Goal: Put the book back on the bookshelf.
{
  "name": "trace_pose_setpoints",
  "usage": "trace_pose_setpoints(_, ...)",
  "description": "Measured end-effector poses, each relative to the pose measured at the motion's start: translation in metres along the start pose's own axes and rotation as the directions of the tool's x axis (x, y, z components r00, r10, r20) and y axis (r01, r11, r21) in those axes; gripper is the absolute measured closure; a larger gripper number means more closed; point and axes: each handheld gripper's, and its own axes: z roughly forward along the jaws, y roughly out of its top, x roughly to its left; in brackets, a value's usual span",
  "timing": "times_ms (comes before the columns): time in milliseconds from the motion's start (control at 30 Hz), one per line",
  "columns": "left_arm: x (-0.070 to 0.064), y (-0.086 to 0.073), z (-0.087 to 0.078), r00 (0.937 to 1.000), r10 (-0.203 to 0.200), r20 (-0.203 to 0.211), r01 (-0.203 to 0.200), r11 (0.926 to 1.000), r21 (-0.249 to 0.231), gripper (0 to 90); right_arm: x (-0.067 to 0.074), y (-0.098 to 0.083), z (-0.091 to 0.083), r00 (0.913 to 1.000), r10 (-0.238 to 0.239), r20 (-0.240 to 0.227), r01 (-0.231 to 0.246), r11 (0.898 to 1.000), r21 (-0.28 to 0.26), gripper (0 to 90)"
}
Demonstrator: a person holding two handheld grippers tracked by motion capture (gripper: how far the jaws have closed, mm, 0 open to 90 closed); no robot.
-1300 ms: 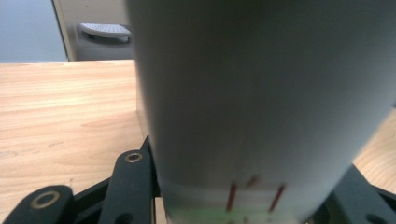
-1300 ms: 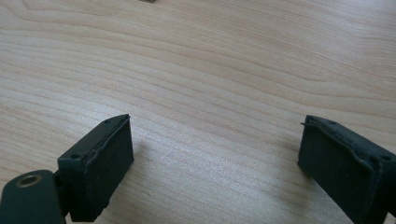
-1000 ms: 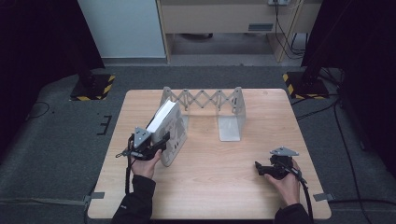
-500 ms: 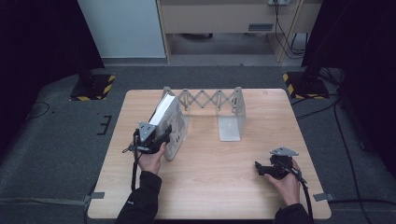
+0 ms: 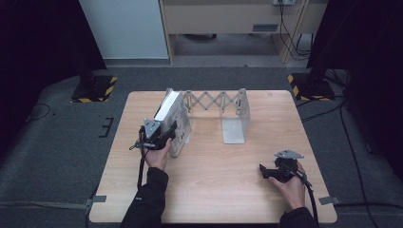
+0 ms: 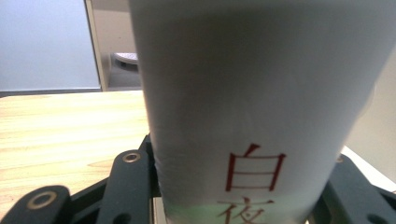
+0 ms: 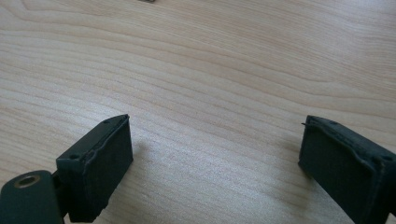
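White book [image 5: 170, 110] stands tilted against the left end plate of the expanding metal rack [image 5: 222, 110], red characters on its spine. Left gripper [image 5: 162, 134] has its fingers clamped on that spine. Right gripper [image 5: 270, 172] sits well off the rack on the bench [image 5: 218, 190], fingers [image 7: 100, 163] spread wide, holding nothing.

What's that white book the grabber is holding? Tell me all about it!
The white book is thick, with a plain pale cover and red characters printed on its spine. It stands on edge, tilted a little, at the left end of the grey expanding metal book rack, against its left end plate, on the wooden table. The left gripper is shut on it, a black jaw on each side of the spine. Its pages look closed.
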Motion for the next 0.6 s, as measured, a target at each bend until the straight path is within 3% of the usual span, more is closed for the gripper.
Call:
trace_pose_setpoints(267,0.004,-0.008,-0.008,0.9977,-0.017,0.065,0.016,0.9998,0.014,47.7,0.000,0.000,0.000,1.0000,-0.002,-0.001,0.002,1.000,0.000,9.8)
trace_pose_setpoints(300,0.003,-0.009,-0.009,0.9978,-0.005,0.067,0.002,0.9992,0.039,47.4,0.000,0.000,0.000,1.0000,0.000,0.000,0.000,1.000,0.000,9.8)
trace_pose_setpoints(367,0.002,-0.013,-0.012,0.9974,0.002,0.072,-0.005,0.9991,0.043,46.9,0.000,0.000,0.000,1.0000,-0.002,0.000,0.002,1.000,0.000,9.8)
trace_pose_setpoints(533,0.003,-0.021,-0.015,0.9964,-0.025,0.080,0.018,0.9957,0.091,46.9,0.000,0.000,0.000,1.0000,-0.002,0.000,0.002,1.000,0.000,9.9)
trace_pose_setpoints(600,0.004,-0.023,-0.015,0.9960,-0.030,0.085,0.023,0.9965,0.081,47.8,0.000,0.000,0.000,1.0000,-0.002,0.000,0.002,1.000,-0.001,9.8)
